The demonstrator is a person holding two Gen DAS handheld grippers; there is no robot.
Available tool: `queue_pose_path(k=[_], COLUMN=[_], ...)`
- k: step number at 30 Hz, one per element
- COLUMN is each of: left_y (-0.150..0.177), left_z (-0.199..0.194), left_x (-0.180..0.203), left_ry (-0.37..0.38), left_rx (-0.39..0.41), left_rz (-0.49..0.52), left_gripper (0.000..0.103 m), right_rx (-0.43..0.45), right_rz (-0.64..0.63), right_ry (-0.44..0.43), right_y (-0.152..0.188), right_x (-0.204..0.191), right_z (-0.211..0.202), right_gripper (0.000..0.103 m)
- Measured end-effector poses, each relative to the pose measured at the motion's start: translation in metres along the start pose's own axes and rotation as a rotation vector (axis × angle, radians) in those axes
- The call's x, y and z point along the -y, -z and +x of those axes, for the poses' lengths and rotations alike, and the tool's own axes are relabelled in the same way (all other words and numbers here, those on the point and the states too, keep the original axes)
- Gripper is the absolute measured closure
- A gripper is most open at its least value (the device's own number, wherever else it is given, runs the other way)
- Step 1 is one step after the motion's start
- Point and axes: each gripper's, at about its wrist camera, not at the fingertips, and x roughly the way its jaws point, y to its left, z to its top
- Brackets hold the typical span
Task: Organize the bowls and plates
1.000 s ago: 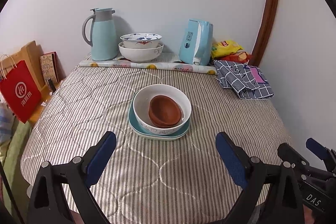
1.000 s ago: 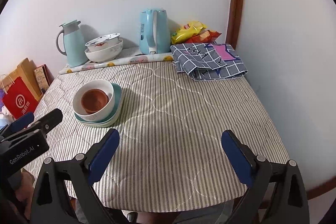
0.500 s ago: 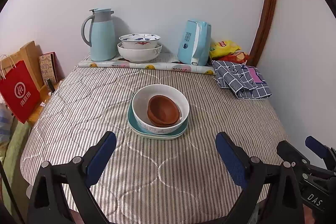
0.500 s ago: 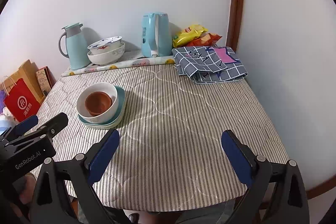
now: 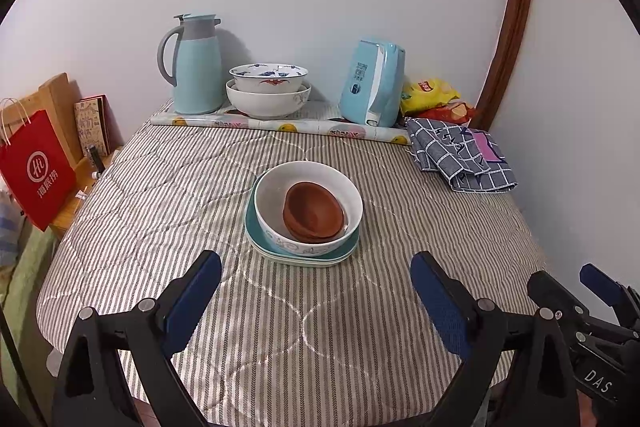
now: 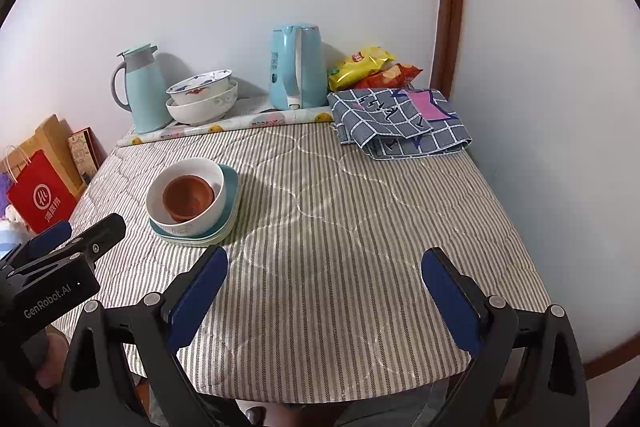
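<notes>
Tongs left (image 5: 316,301) and right (image 6: 324,301) both released, level above the near table edge (image 6: 360,367); stacked bowls (image 5: 308,211) beyond

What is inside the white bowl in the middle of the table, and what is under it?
Inside the white bowl sit brown dishes, apparently two nested. Under it are stacked teal plates; only their rims show, so their count and centres stay hidden.

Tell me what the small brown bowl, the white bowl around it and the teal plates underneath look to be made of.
Brown bowl: likely unglazed clay or matte plastic; dull, even surface. White bowl: probably glazed ceramic; glossy, printed pattern outside. Teal plates: possibly melamine or ceramic; thin, smooth rims, hard to tell.
</notes>
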Motion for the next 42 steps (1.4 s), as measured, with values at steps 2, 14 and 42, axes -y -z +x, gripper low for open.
queue_pose_path(k=[2,14,42], left_y=[0.0003,-0.0021,-0.0035], left_z=[-0.001,-0.0014,-0.0024], left_x=[-0.0003,0.0011,-0.005], left_ry=[0.002,0.007,-0.002], left_rx=[0.002,0.003,0.009], left_rz=[0.003,0.011,-0.005], left_gripper=[0.007,0.007,0.007], right_rx=[0.0,0.0,0.007], right_rz=[-0.001,-0.005,-0.009], right_ry=[0.001,0.001,-0.002], right_y=[-0.0002,-0.0003,-0.0011], right_x=[0.0,-0.0015,-0.0018], right_z=[0.0,-0.0004,-0.0053], right_gripper=[0.006,0.006,0.006])
